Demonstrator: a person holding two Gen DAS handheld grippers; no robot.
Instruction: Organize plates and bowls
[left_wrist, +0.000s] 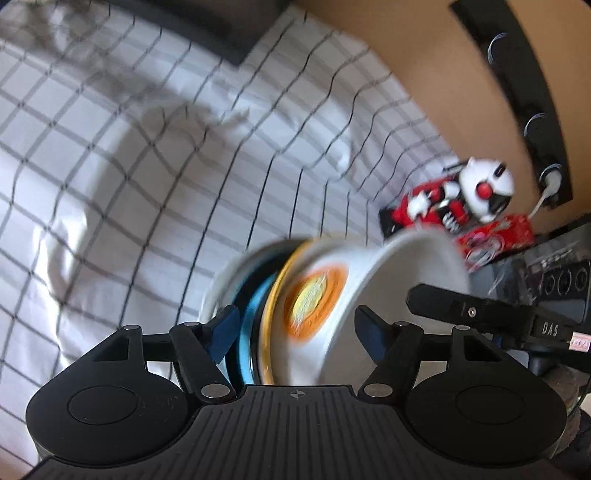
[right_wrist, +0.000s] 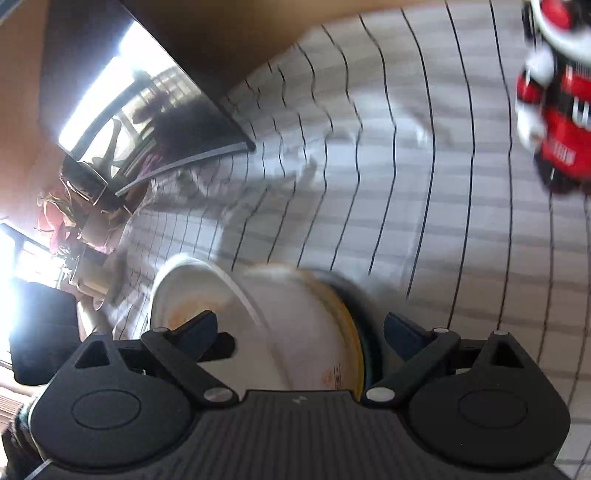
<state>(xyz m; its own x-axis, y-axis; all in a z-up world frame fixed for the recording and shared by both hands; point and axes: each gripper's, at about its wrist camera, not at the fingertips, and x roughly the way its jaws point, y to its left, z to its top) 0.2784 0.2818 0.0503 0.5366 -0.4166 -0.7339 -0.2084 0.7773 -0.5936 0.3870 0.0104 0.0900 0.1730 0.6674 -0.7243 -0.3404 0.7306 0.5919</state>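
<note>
A tilted stack of dishes sits between the fingers of both grippers, blurred by motion. In the left wrist view it shows a white bowl with an orange and yellow centre (left_wrist: 332, 295), a yellow-rimmed plate (left_wrist: 275, 314) and a blue-rimmed plate (left_wrist: 247, 332). My left gripper (left_wrist: 295, 332) is open, one finger on each side of the stack. In the right wrist view the white bowl (right_wrist: 207, 295) and the yellow-rimmed plate (right_wrist: 317, 325) lie between the wide-apart fingers of my right gripper (right_wrist: 299, 332). The right gripper's body (left_wrist: 480, 310) shows at the stack's right.
A white cloth with a dark grid (left_wrist: 147, 166) covers the table. A red, white and black toy robot (left_wrist: 461, 199) stands on a red box (left_wrist: 495, 236) at the far right; it also shows in the right wrist view (right_wrist: 554, 110). A dark glossy panel (right_wrist: 147, 92) lies at the cloth's far edge.
</note>
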